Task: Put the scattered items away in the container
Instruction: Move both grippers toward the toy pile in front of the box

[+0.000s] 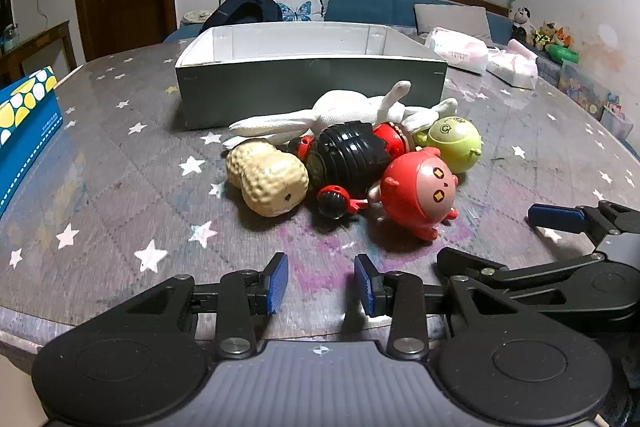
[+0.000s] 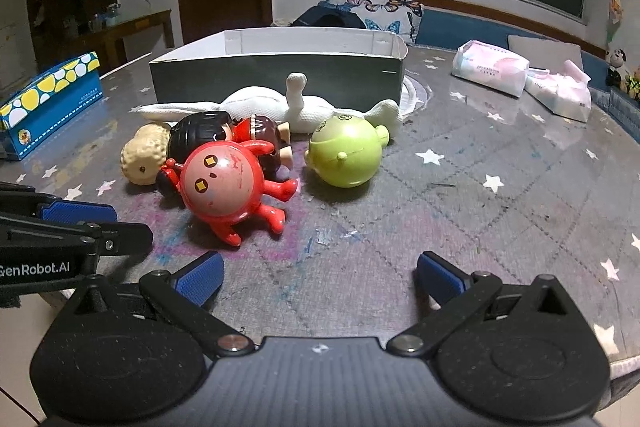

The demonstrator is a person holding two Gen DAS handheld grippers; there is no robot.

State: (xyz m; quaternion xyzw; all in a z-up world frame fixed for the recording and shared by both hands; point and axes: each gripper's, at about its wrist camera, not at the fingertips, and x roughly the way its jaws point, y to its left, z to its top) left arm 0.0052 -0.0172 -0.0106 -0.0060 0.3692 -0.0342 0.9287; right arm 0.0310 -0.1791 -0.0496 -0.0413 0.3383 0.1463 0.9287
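Note:
A heap of toys lies on the star-patterned table in front of a grey, white-lined box [image 1: 312, 83] [image 2: 276, 75]. It holds a tan peanut [image 1: 266, 183] [image 2: 144, 155], a black-haired doll in red [image 1: 352, 155] [image 2: 224, 135], a red round figure [image 1: 418, 191] [image 2: 228, 183], a green round toy [image 1: 454, 143] [image 2: 346, 155] and a white cloth toy [image 1: 340, 115] [image 2: 280, 107] against the box wall. My left gripper [image 1: 321, 283] is open and empty, short of the peanut and doll. My right gripper [image 2: 320, 277] is wide open and empty, nearer than the red figure and green toy.
A blue box with yellow and white dots [image 1: 24, 123] [image 2: 48, 103] stands at the left. Two tissue packs [image 1: 460, 49] [image 2: 492, 71] lie at the back right. The table edge runs just under both grippers. A sofa with cushions is behind the table.

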